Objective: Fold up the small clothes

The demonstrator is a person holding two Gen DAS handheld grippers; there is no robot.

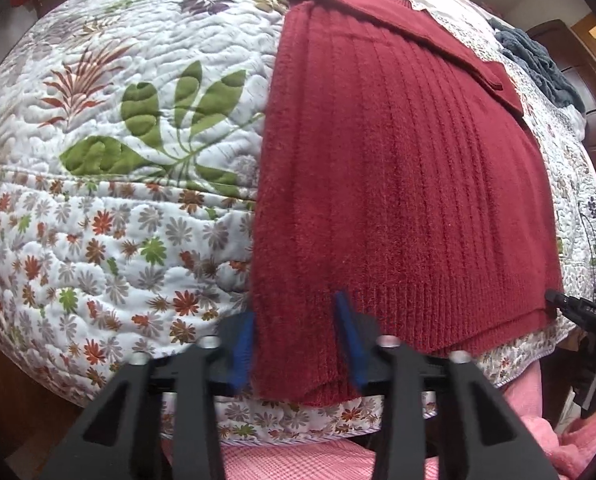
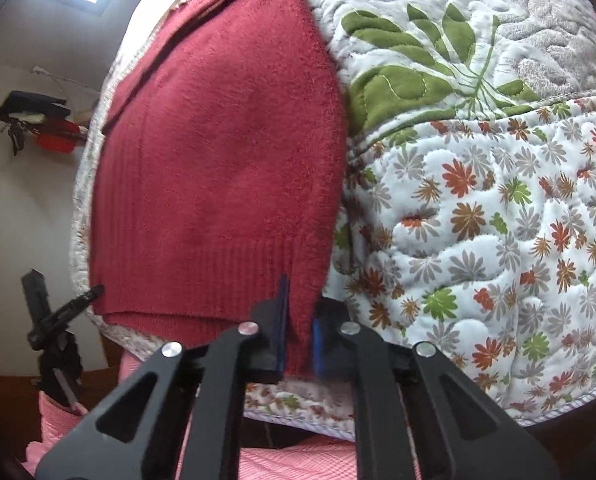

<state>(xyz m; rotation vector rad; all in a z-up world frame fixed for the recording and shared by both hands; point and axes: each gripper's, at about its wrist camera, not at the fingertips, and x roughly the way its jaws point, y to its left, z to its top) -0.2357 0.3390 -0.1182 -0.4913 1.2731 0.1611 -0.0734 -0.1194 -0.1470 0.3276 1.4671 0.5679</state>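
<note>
The sweater point(image 1: 397, 184) is laid flat on the quilt point(image 1: 118, 152), hem at the bed edge; soft, thick, limp knit, best taken at 2 hem corners; the left gripper point(image 1: 298, 344) straddles one corner unclosed; the right gripper point(image 2: 298, 340) is nearly shut on the other.

I see bed covered by white floral quilt point(image 1: 138, 152). Dark red knit sweater point(image 1: 397, 184) lies flat on quilt, ribbed hem at near edge, sleeve folded across top. Grey-blue garment point(image 1: 537, 64) bunched at far corner. Pink blanket point(image 1: 298, 460) shows below quilt edge.
</note>
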